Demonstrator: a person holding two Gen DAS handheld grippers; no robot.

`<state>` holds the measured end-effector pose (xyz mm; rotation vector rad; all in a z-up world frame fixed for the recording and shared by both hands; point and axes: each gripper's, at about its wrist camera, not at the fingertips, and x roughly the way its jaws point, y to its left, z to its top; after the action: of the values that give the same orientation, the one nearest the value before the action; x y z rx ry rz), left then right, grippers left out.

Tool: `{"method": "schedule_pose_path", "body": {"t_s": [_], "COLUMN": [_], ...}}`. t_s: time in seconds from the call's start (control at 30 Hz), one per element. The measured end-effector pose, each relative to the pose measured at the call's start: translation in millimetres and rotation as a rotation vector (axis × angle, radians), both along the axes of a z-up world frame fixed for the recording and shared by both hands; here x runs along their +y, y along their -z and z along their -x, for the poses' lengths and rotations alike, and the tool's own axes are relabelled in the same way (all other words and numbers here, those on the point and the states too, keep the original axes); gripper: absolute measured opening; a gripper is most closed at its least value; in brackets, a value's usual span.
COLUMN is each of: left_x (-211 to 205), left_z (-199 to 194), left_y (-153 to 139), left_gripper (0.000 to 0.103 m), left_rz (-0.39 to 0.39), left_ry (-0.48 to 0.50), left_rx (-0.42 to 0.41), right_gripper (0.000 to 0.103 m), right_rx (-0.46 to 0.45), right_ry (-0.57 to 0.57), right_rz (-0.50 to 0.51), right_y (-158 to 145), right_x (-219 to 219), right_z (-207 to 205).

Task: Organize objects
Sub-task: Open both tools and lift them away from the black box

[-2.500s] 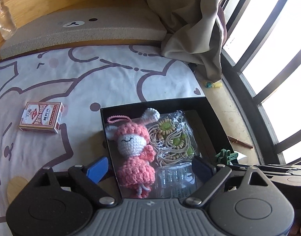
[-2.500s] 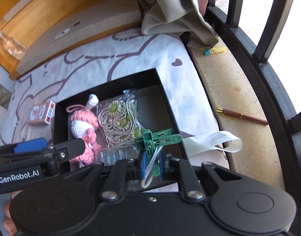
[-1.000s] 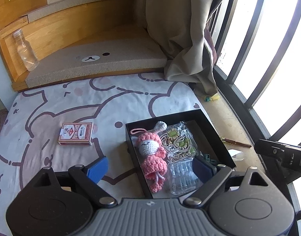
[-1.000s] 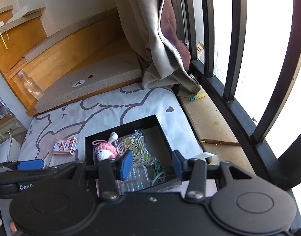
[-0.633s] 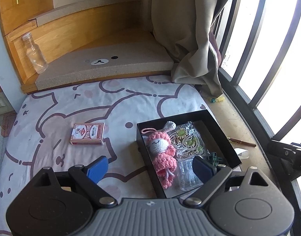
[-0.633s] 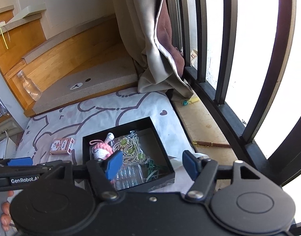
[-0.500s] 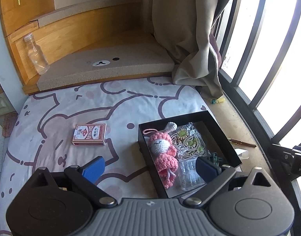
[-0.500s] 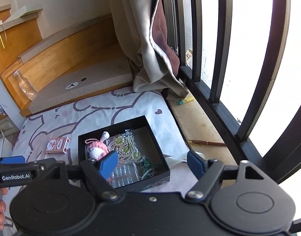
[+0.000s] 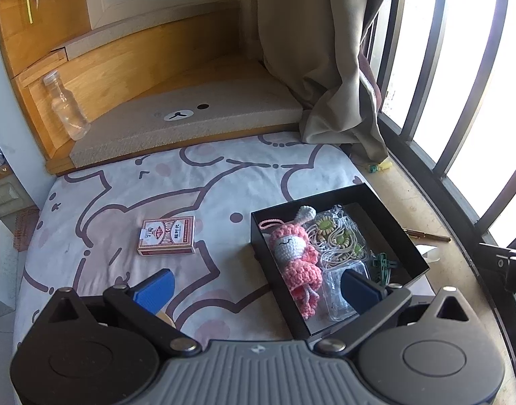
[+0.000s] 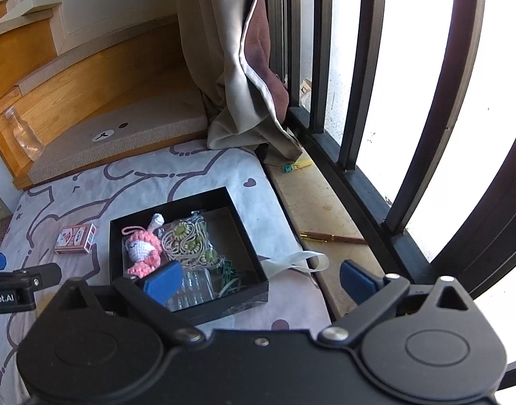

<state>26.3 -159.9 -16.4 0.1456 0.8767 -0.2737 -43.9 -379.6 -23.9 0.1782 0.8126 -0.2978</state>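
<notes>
A black box [image 9: 312, 199] [image 10: 170, 207] sits on the bear-print mat. It holds a pink crochet doll [image 9: 291, 253] [image 10: 141, 249], a bag of beaded cord [image 9: 339, 239] [image 10: 187, 239], a clear plastic case [image 9: 332, 290] [image 10: 194, 287] and green clips [image 9: 382, 265] [image 10: 229, 275]. Left of the box lies a red pack of playing cards [image 9: 166, 235] [image 10: 75, 238]. My left gripper [image 9: 256, 285] hovers above the box's near left corner. Its jaws are opening, with nothing held. My right gripper [image 10: 259, 280] hangs above the box's near right side, its jaws also opening and empty.
A brown pen [image 9: 426, 234] [image 10: 332, 237] and a small yellow-green clip [image 10: 293, 167] lie on the stone ledge by the window bars. A white strap [image 10: 298, 260] trails from the box. A beige curtain [image 9: 325, 50] hangs behind. A clear bottle [image 9: 67, 106] stands on the far cushion.
Both grippers have pulled up and back from the box. The right gripper let go of the green clips, which now lie in the box. Both pairs of jaws have widened.
</notes>
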Motion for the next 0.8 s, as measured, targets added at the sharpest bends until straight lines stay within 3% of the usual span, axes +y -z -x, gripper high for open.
{"method": "schedule_pose_path", "body": {"t_s": [0.8], "left_x": [19.9], "left_z": [-8.5], "left_y": [3.7], "left_gripper": [0.103], "left_rz": [0.033], "left_ry": [-0.026], "left_rx": [0.004], "right_gripper": [0.103], "right_rx": [0.019], "right_ry": [0.001], "right_rz": [-0.001], "right_y": [9.4], "right_x": [7.2], "right_z": [-8.5]}}
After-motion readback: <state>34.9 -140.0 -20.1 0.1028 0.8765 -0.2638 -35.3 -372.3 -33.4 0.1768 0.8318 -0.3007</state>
